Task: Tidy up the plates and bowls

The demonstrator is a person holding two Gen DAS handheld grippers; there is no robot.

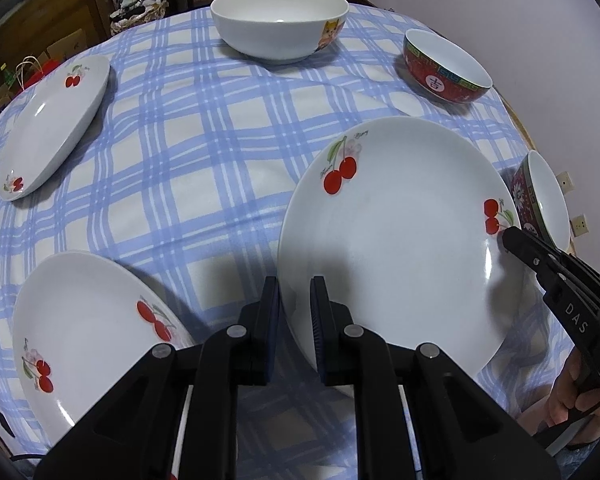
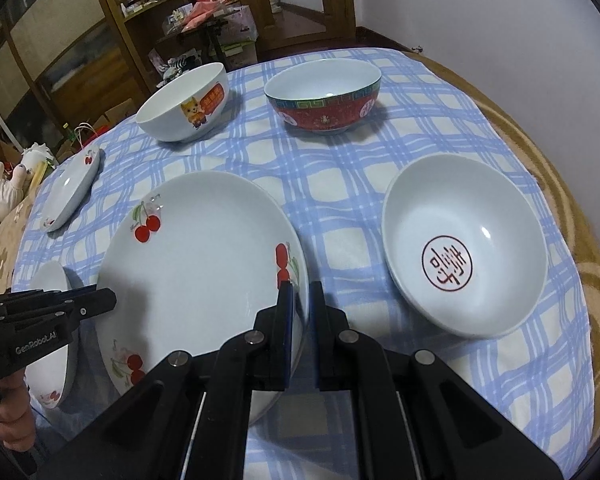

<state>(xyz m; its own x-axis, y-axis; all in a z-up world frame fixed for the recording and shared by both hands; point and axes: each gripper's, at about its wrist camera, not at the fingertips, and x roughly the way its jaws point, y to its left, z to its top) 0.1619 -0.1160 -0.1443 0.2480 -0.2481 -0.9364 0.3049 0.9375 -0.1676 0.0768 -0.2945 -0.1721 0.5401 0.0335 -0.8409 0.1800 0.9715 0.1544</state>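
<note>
A large white plate with red cherries [image 1: 400,240] [image 2: 204,256] lies in the middle of the checked cloth. My left gripper [image 1: 296,286] is shut on its near left rim, the edge pinched between the blue pads. On the opposite rim, next to a cherry print, my right gripper [image 2: 301,288] is shut as well. Each gripper shows in the other's view: the right gripper [image 1: 510,238] at the plate's right rim, the left gripper [image 2: 108,300] at its left rim. Shadow under the plate's near edge suggests it sits slightly off the cloth.
Two more cherry plates [image 1: 52,128] [image 1: 92,332] lie to the left. A white cartoon bowl [image 1: 280,20] and a red bowl [image 1: 448,68] stand at the back. Another red bowl [image 2: 464,248], with a seal inside, sits right of the held plate. Shelves [image 2: 112,32] stand behind the round table.
</note>
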